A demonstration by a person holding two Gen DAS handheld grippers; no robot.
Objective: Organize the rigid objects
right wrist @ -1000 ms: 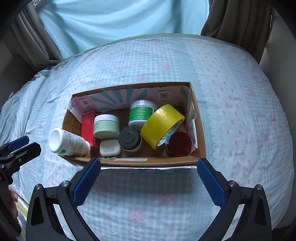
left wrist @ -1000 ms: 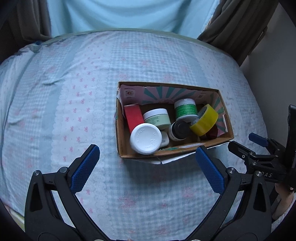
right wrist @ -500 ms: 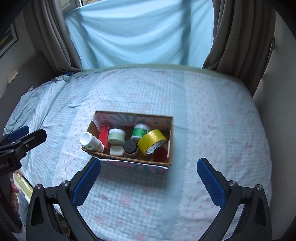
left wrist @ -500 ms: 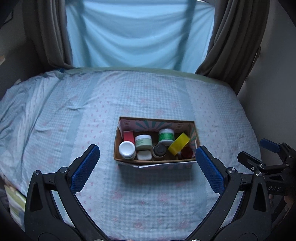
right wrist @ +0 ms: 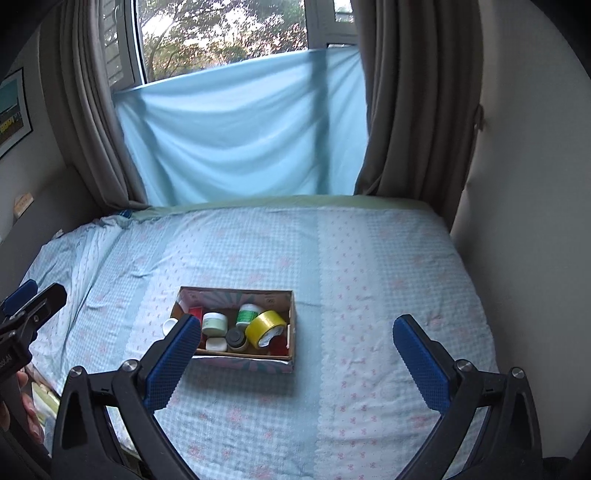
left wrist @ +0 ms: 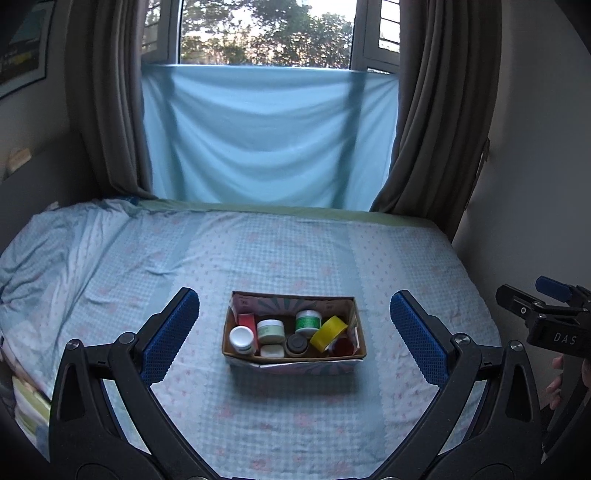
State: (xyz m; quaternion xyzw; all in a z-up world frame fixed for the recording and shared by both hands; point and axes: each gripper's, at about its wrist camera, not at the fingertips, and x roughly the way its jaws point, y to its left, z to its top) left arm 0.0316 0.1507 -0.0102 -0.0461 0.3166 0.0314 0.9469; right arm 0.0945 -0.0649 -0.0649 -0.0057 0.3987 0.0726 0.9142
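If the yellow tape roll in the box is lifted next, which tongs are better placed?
Probably right. The tape leans at the box's right end; the right tongs are open and empty, on that side. The left tongs, also open, centre on the box.

Both tongs, left point(left wrist: 294, 336) and right point(right wrist: 297, 360), have pulled back from the cardboard box point(left wrist: 293, 357), now small and well clear of their tips. Beyond the box, the window point(left wrist: 266, 33) and curtains point(left wrist: 436, 110) have come into view.
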